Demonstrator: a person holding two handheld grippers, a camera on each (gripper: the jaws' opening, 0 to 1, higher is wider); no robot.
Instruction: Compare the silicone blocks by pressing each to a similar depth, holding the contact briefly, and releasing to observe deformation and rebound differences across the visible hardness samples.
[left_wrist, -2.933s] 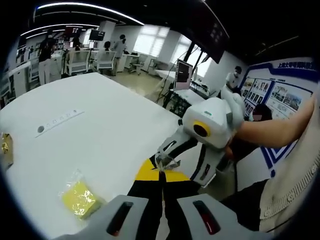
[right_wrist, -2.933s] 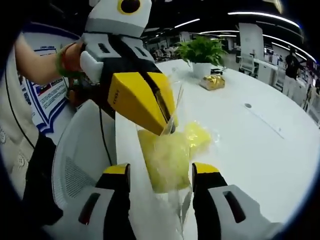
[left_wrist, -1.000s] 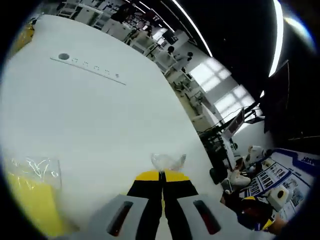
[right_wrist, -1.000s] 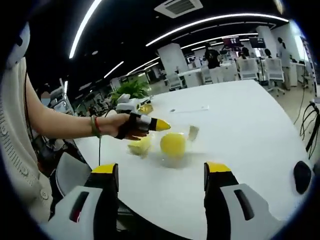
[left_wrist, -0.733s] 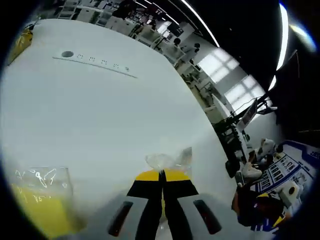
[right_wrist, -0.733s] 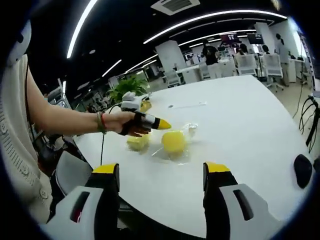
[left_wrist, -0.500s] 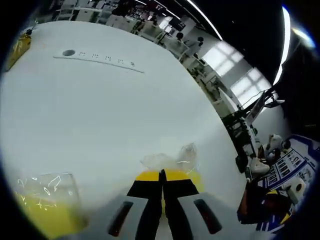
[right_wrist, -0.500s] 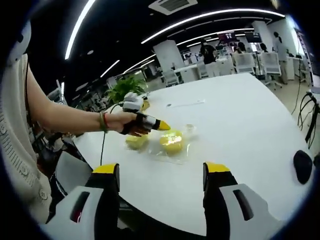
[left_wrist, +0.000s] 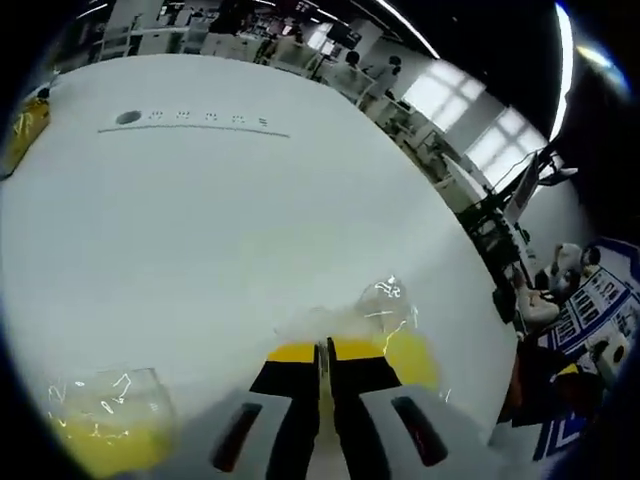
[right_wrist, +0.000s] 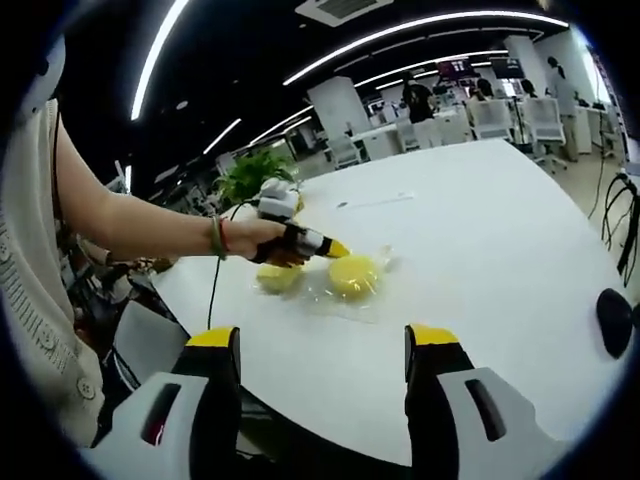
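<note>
Blocks (right_wrist: 353, 274), yellow in clear wrap, under closed left claw (left_wrist: 323, 352); right claw (right_wrist: 322, 345) apart.

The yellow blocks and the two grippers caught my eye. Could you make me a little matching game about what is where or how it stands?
Things:
1. left gripper
2. right gripper
3. potted plant
4. bagged yellow block

States:
A. jaws wide apart, holding nothing
B. far side of the white table
C. jaws together, tip at the bag
D. lying in clear plastic

Pairs: 1-C, 2-A, 3-B, 4-D
</note>
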